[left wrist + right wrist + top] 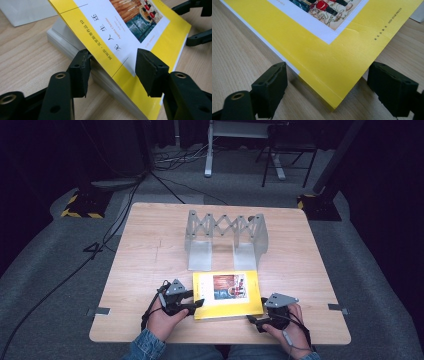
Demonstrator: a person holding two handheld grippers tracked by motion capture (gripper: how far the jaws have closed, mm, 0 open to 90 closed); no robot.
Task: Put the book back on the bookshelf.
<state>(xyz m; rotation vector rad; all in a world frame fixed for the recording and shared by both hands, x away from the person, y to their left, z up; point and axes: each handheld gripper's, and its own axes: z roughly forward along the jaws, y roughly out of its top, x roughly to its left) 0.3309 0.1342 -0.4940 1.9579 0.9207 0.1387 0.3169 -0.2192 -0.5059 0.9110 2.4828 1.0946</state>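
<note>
Jaws of both grippers apart. High view: yellow book (228, 294) flat on wooden surface (150, 255), near front edge; left gripper (196, 303) at its left edge, right gripper (252, 319) at its near right corner; grey metal rack (226, 240) just behind book.

Left gripper view: jaws straddle lifted front cover (130, 37), one under it, one over; page block beneath rests on surface. Cover carries Chinese title, small script reading "Agatha Christie".

Right gripper view: jaws wide either side of book corner (329, 75), not touching; "NEW STAR PRESS" printed along cover edge.
</note>
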